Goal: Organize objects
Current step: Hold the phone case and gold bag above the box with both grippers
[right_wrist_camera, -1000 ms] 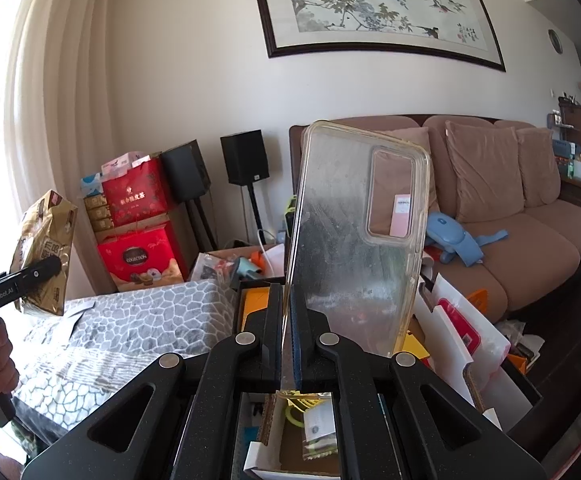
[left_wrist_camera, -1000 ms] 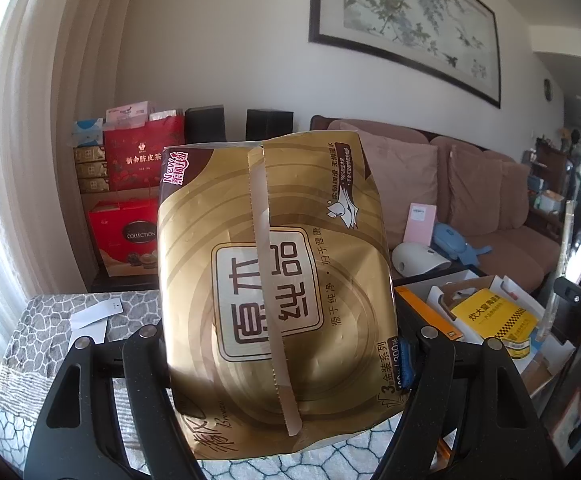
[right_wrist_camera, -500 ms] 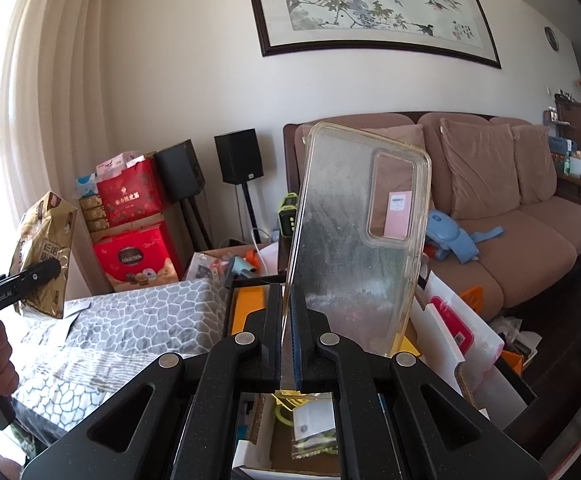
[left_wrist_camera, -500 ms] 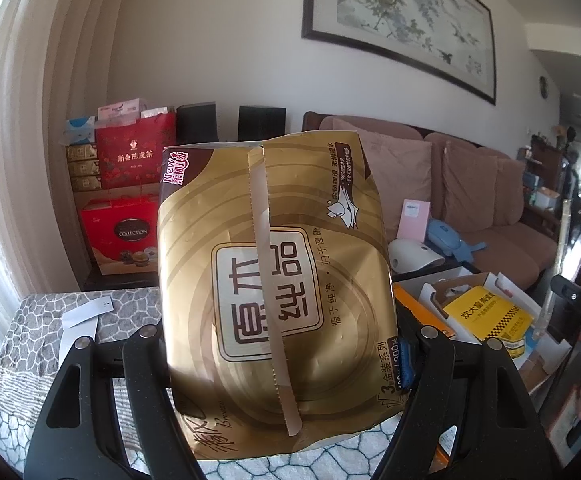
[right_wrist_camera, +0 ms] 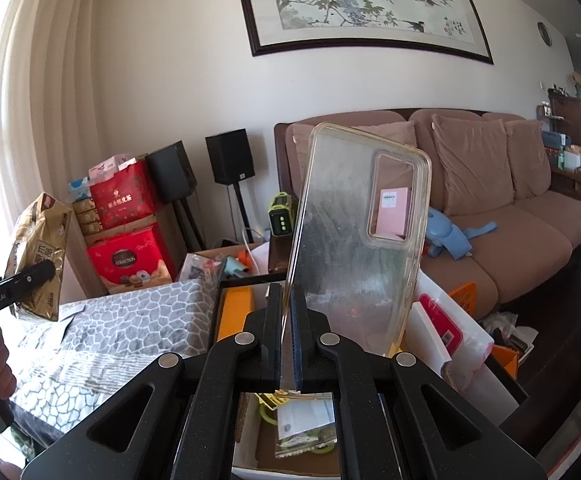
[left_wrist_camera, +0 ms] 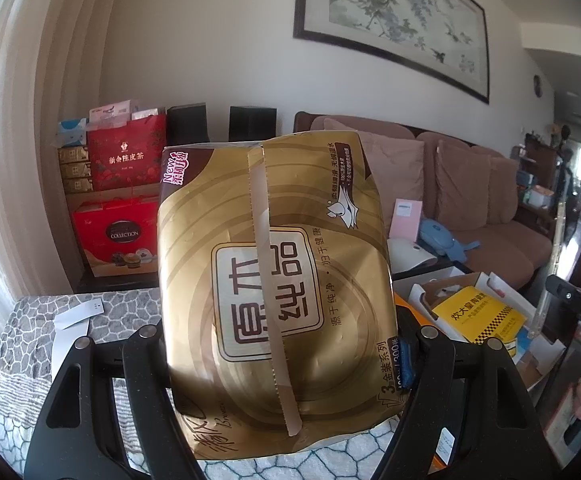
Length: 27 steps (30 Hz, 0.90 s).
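Observation:
A gold tissue pack (left_wrist_camera: pixel 274 280) with brown Chinese lettering fills the left wrist view, upright and held off the surface. My left gripper (left_wrist_camera: pixel 282 356) is shut on its lower sides, fingers pressing both flanks. In the right wrist view my right gripper (right_wrist_camera: pixel 288 312) is shut on the lower edge of a clear, scuffed phone case (right_wrist_camera: pixel 358 236), which stands upright above the jaws. The tissue pack (right_wrist_camera: pixel 38 256) and the left gripper also appear at the far left there, with a hand on the handle.
A grey cobble-patterned cloth (right_wrist_camera: pixel 130 320) covers a low table with paper slips (left_wrist_camera: pixel 74 316). Open cardboard boxes (left_wrist_camera: pixel 478 312) of clutter sit beside it. Red gift boxes (right_wrist_camera: pixel 130 256), black speakers (right_wrist_camera: pixel 230 156) and a brown sofa (right_wrist_camera: pixel 490 208) stand behind.
Both views drifted slightly; the background shifted a little left. Both grips are unchanged.

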Each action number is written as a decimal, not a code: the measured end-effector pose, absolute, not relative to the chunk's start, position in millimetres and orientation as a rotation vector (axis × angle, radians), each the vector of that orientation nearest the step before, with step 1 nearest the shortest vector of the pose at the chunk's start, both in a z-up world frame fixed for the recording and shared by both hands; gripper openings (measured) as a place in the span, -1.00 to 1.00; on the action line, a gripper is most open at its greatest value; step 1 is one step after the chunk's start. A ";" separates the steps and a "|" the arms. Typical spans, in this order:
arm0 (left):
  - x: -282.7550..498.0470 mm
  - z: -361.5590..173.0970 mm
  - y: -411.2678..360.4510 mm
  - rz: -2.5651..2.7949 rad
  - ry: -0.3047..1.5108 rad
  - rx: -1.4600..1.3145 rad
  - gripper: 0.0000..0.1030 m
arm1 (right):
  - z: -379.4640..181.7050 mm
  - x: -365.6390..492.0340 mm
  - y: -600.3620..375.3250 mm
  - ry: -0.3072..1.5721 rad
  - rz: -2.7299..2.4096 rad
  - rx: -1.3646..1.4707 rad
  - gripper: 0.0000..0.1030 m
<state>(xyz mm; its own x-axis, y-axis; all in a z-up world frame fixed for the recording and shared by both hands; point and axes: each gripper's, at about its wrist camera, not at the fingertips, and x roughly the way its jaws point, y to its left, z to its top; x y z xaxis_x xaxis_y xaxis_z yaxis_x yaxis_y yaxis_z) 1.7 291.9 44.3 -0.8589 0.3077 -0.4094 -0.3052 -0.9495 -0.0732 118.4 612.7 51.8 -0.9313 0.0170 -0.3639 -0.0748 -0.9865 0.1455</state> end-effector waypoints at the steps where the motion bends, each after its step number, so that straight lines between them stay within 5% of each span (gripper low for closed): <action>1: 1.7 44.5 292.5 2.754 -0.009 -0.609 0.42 | 52.1 118.5 613.7 0.245 3.029 -0.568 -0.95; 27: 3.1 46.4 303.0 2.729 -0.016 -0.610 0.43 | 48.0 120.7 629.5 0.247 2.984 -0.574 -0.94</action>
